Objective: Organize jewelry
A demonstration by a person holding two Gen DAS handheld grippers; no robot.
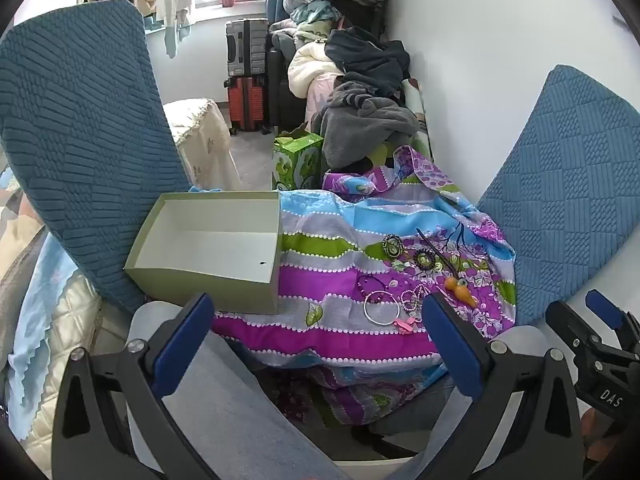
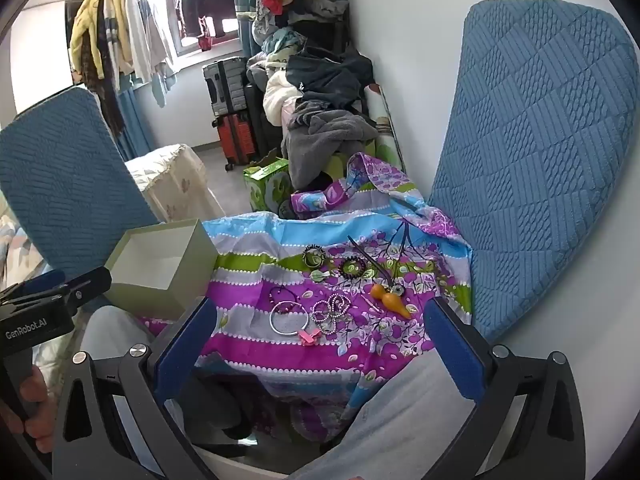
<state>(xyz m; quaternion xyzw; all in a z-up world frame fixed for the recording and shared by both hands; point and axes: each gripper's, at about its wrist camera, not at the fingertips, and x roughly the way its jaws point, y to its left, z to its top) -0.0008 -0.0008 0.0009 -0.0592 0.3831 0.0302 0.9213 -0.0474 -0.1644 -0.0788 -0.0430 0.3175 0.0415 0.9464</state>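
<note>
Striped floral cloth (image 1: 304, 240) covers our work surface between two blue cushions (image 2: 536, 152). We hold left gripper (image 1: 318, 332) and right gripper (image 2: 320, 336) both spread wide, nothing between the jaws. Just beyond lie the jewelry: silver bangle (image 2: 289, 319), pink clip (image 2: 309, 337), bead strands (image 2: 330, 308), orange pendant (image 2: 390, 300). Left sits an empty green box (image 1: 208, 240); farther back, suitcases (image 1: 246, 76) and piled clothes (image 1: 360, 92).

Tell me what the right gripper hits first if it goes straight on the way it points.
Probably the striped cloth, near the silver bangle and pink clip. The right gripper is open and empty, tilted down toward them; depth is hard to judge.
</note>
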